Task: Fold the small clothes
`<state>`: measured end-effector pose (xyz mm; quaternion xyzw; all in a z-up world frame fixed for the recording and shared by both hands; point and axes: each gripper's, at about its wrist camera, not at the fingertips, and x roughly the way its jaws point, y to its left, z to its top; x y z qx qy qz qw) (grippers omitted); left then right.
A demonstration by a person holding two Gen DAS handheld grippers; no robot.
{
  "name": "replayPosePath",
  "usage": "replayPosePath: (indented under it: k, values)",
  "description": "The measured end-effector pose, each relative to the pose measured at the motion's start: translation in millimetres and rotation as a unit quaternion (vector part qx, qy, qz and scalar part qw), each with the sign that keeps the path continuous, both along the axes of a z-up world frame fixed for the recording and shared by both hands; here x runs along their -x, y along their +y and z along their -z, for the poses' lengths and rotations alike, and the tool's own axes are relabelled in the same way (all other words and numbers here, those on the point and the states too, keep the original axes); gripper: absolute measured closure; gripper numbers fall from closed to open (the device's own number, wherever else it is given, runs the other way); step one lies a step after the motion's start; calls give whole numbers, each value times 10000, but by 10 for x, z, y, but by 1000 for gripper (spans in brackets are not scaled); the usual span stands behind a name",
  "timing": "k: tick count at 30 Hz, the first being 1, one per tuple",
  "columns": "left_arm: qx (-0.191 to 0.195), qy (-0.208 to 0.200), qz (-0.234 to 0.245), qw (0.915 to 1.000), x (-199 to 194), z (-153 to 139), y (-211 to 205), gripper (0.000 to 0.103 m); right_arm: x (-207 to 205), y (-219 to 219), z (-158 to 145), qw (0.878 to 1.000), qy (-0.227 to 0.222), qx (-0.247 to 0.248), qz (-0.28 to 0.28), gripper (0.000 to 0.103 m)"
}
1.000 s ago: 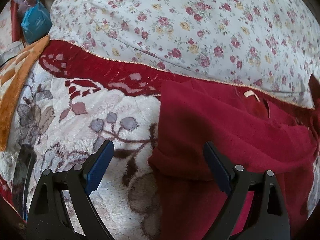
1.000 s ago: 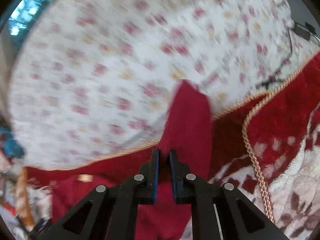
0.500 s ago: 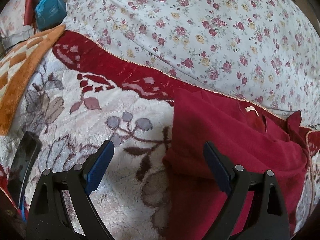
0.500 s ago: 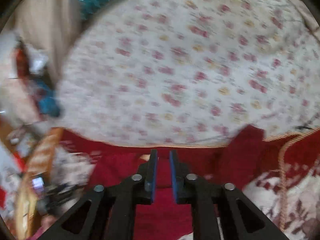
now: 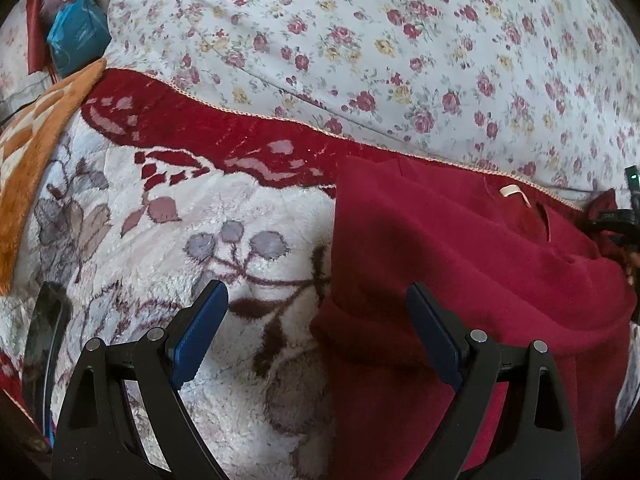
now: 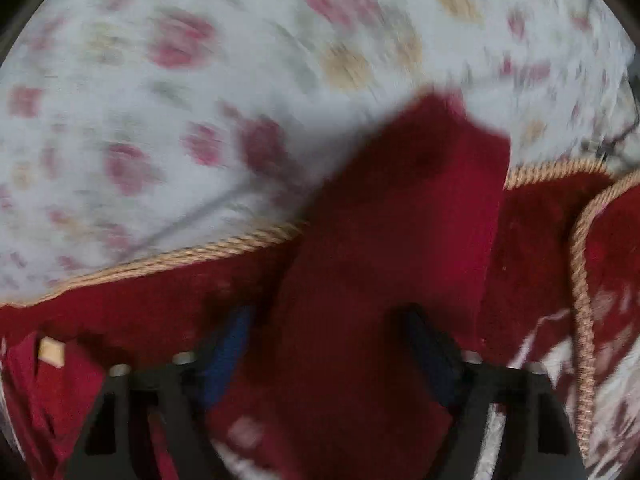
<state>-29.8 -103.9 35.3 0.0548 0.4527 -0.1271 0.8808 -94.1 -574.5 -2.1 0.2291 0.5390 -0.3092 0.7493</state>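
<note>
Lying on the plush blanket (image 5: 248,216), red garment (image 5: 460,264) with unreadable neck tag (image 5: 510,190); both claws spread.

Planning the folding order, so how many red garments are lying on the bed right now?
1: the red garment lies on the plush blanket, its sleeve reaching the floral sheet. More may be out of frame.

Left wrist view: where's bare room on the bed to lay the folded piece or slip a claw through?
Free: the white fleece blanket between the red garment's left edge and the orange blanket, under the open left claw. The floral quilt beyond is bare too. Crowded: the right side, under the garment, with the right claw over its sleeve.
</note>
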Motion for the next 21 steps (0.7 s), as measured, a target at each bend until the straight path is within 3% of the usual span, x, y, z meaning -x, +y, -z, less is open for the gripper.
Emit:
replayPosePath:
  k: [1, 3, 5, 8, 11, 14, 17, 21]
  values:
    - [12, 1, -4, 10000, -4, -5, 2, 12, 34, -14, -28, 9999, -114, 76, -17, 55]
    - [59, -30, -24, 10000, 3, -33, 18, 12, 163, -50, -111, 9993, -334, 36, -186, 94]
    - [98, -98, -63, 9999, 20, -82, 52, 12, 373, -136, -229, 9975, -684, -147, -133, 94]
    - [214, -182, -198, 9994, 28, -166, 153, 12, 924, -288, -641, 9776, -1991, -686, 21, 94]
    - [439, -173, -355, 9983, 13, -240, 287, 12, 1537, -269, -1216, 9451, -3122, -954, -162, 94]
    - [656, -173, -543, 9962, -7, -295, 407, 12, 1890, -71, -1793, 9141, -3865, -1040, -655, 94]
    - [838, -205, -680, 9940, -5, -350, 492, 12, 1970, 321, -2297, 8878, -4239, -1075, -1435, 94]
    - [1058, -233, -712, 9916, 12, -398, 566, 12, 1591, 1093, -2603, 8668, -4088, -1127, -2623, 94]
